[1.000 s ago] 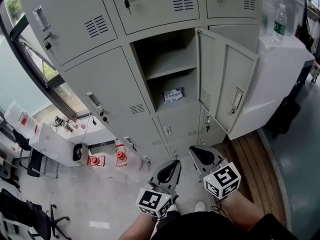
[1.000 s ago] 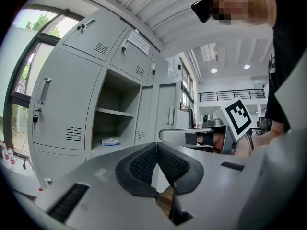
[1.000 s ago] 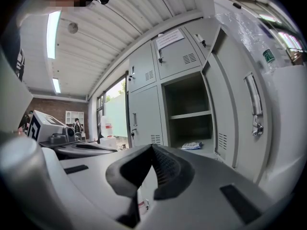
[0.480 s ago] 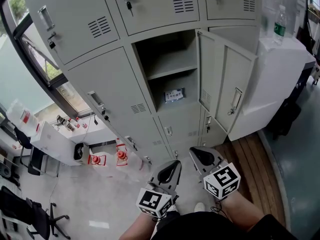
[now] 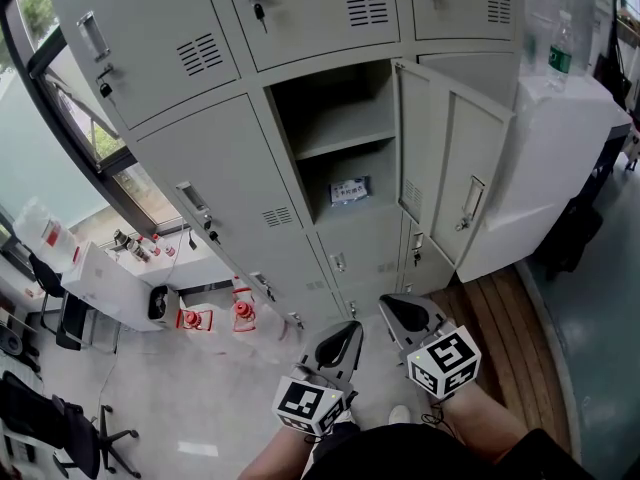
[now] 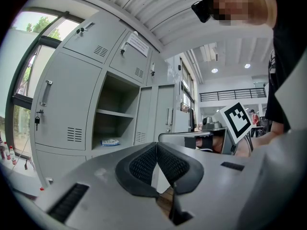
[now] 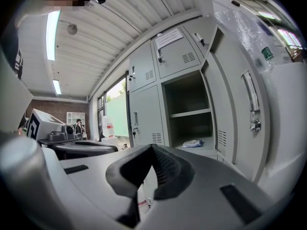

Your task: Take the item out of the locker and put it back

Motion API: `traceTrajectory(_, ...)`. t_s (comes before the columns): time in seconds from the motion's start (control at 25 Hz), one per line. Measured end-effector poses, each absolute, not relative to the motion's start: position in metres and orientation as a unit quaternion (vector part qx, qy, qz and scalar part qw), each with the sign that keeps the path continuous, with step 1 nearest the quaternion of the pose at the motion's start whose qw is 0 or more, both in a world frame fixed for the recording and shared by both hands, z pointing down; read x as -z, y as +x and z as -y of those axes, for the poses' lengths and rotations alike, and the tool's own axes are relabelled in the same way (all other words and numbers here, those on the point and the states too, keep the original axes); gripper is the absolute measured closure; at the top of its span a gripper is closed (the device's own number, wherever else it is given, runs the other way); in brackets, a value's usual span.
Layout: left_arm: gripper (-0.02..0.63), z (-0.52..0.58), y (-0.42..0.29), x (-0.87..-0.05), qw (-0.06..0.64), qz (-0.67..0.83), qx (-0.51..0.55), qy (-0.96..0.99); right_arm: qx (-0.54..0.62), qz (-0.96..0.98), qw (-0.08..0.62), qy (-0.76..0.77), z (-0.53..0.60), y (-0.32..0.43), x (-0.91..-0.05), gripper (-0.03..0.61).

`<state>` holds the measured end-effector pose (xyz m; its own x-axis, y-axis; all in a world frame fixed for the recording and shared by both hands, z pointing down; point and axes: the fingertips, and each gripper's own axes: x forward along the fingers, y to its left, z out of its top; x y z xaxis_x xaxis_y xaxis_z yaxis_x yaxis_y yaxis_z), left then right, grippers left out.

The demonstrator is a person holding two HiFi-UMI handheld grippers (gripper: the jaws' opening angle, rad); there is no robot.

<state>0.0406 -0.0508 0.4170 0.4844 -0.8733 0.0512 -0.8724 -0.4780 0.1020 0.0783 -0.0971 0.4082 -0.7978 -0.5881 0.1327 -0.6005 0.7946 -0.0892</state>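
**Both grippers shut and empty, packet lying in the open locker**

Almost nothing has moved in the last second: the head view has drifted a touch, so the lockers sit slightly further right, and both grippers hang where they were. The left gripper [image 5: 345, 330] and right gripper [image 5: 400, 310] are held low, side by side, well apart from the locker [image 5: 262, 183]. Each has its jaws pressed together at the tips with nothing between them. The door [image 5: 455, 163] stands swung open to the right. The packet [image 5: 350, 189] lies flat on the compartment's floor, under the shelf [image 5: 340, 140]. Its long axis runs left to right, roughly along the front edge.
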Motion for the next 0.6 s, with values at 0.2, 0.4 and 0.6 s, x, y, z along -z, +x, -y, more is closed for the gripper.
traceTrajectory(0.2, 0.598, 0.0532, 0.0419, -0.4148, 0.053, 0.506, 0.004, 0.861, -0.065, 0.946, 0.05, 0.315, 0.0989, 0.0789, -0.4095, 0.526)
traceTrajectory(0.4, 0.598, 0.0541, 0.0432, -0.4162, 0.054, 0.503, 0.002, 0.862, -0.065, 0.946, 0.052, 0.314, 0.1006, 0.0787, -0.4107, 0.526)
traceTrajectory(0.6, 0.598, 0.0545, 0.0416, -0.4175, 0.06, 0.506, 0.001, 0.861, -0.065, 0.946, 0.052, 0.314, 0.1005, 0.0777, -0.4107, 0.526)
